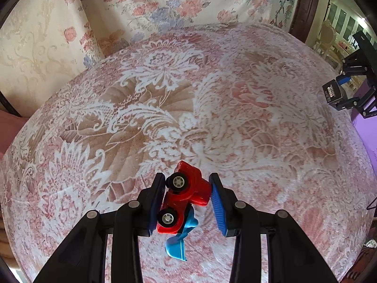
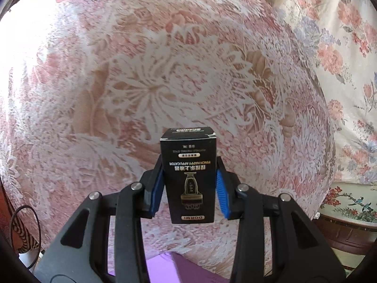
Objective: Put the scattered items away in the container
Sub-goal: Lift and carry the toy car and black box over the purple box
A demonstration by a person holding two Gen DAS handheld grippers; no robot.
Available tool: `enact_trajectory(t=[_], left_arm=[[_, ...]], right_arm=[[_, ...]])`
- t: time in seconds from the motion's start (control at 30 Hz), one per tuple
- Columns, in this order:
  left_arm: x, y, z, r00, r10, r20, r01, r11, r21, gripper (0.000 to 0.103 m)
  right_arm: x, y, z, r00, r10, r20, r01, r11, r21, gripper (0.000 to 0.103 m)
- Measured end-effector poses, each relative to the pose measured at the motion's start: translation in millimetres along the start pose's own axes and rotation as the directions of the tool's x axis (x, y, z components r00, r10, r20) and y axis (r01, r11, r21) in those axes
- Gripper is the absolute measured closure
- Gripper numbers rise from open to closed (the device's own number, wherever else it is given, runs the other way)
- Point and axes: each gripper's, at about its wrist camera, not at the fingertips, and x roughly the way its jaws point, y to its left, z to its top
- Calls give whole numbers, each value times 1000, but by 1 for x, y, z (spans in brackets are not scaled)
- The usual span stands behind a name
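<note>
1. Left gripper (image 1: 187, 200): clamping a red toy truck (image 1: 185, 194), jaws nearly closed. Truck sitting tilted between the pads, wheels pressing the left pad, cab corner meeting the right pad near its tip.
2. Blue scoop (image 1: 180, 240) of the truck: dangling below the jaws, toward the wrist, swinging free over the floral rug (image 1: 165, 94).
3. Right gripper (image 2: 188, 188): closed on a black DORMI applicator box (image 2: 189, 176), both blue pads pressing its narrow sides. Box standing straight between the jaws, printed face toward the camera, upper end projecting beyond the fingertips.
4. Purple container (image 2: 165, 266): lying just behind and beneath the right jaws; also showing past the right jaw of the left gripper, at the far right edge of that view.
5. Step in hand, as judged: carrying both items over to the container.
6. Doing it well: keeping both grips firm until over the opening; minding the truck's slanted, narrow hold; watching the scoop for catching the rim; lowering before releasing; keeping the two grippers apart.
</note>
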Motion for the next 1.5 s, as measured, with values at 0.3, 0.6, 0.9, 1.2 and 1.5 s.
enact_trajectory(t=[0.3, 0.6, 0.9, 1.2, 1.5], left_arm=[[-36, -29, 6, 999, -8, 46, 6, 998, 56, 64], [-83, -82, 24, 994, -24, 107, 7, 988, 154, 64], [-117, -160, 53, 984, -70, 162, 22, 960, 279, 64], [-133, -255, 85, 970, -155, 188, 64, 908, 414, 64], [-136, -359, 104, 945, -280, 171, 156, 842, 516, 64]], right_arm=[[-35, 21, 4, 996, -19, 88, 20, 1000, -10, 61], [-89, 31, -23, 984, -92, 152, 91, 996, 17, 61], [-141, 30, -88, 970, -177, 165, 161, 981, 107, 61], [-164, 26, -169, 963, -236, 133, 201, 952, 233, 61], [-172, 27, -260, 965, -250, 82, 206, 910, 359, 61]])
